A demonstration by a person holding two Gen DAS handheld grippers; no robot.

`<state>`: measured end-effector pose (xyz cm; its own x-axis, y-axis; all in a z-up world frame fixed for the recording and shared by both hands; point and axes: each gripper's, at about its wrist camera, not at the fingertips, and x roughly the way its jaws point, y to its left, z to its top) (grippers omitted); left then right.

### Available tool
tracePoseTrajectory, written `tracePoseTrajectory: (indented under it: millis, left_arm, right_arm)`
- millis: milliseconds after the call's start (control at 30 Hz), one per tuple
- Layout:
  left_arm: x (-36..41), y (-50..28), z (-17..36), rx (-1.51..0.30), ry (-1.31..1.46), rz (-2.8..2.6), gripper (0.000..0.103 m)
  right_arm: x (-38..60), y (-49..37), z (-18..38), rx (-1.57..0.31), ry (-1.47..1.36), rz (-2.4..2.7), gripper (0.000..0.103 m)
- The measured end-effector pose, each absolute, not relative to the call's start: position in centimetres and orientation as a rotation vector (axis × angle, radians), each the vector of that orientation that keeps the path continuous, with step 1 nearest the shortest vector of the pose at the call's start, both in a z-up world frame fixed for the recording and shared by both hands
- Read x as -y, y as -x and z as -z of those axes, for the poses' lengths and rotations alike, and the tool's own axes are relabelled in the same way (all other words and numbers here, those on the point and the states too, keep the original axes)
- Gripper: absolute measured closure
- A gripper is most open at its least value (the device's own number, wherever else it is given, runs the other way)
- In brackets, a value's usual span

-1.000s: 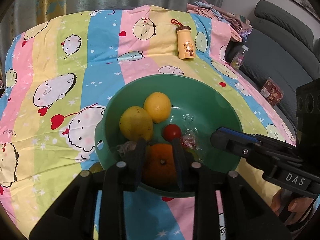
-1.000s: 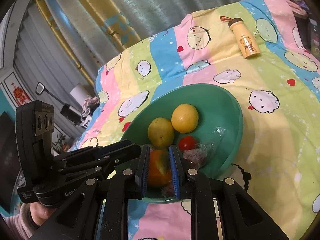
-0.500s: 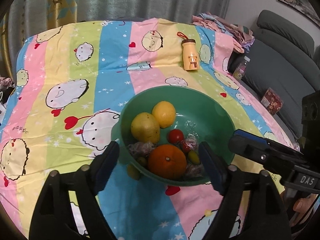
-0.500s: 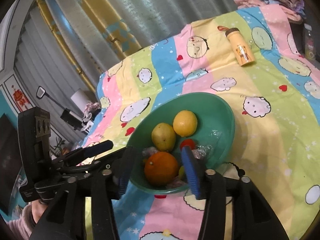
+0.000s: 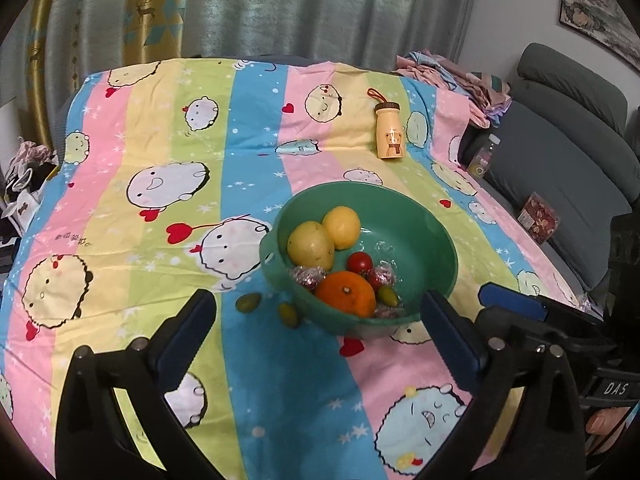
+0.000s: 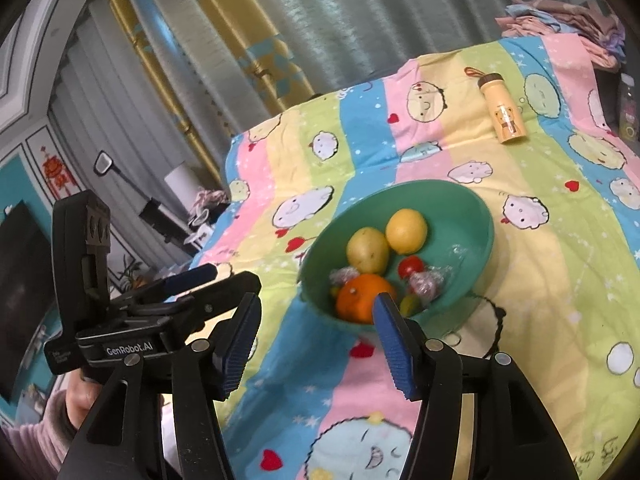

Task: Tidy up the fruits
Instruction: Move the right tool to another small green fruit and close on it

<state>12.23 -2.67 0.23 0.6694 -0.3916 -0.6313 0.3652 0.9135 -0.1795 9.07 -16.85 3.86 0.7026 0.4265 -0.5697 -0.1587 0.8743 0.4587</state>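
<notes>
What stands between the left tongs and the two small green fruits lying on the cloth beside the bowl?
Nothing visible. The left tongs are open above bare cloth, and both green fruits lie uncovered just ahead, left of the green bowl.

The right tool (image 6: 316, 332) is hovering with blue pads spread wide before the green bowl (image 6: 472, 216), which is holding an orange (image 6: 360, 296), two lemons and a tomato (image 6: 411, 267).

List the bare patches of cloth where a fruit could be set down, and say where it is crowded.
Free: the wide stretch left of the green bowl, and the strip between bowl and yellow bottle. Crowded: inside the bowl, and at its near-left rim, where two small green fruits lie.
</notes>
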Motion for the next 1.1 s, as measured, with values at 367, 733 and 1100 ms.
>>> tracePoseTrajectory:
  millis: [367, 733, 1100]
  left_arm:
    - [-3.9, -8.9, 1.8, -0.722, 0.204, 0.472, 0.0]
    - [-6.7, -8.1, 6.2, -0.841, 0.278, 0.421, 0.0]
    - [-8.5, -9.0, 7.7, -0.828, 0.283, 0.436, 0.0]
  right_arm:
    - [13.4, -8.0, -2.2, -0.814, -0.338, -0.373, 0.044]
    - [10.2, -8.6, 0.8, -0.904, -0.258, -0.38, 0.044]
    - [7.4, -12.4, 3.2, -0.935, -0.176, -0.28, 0.044]
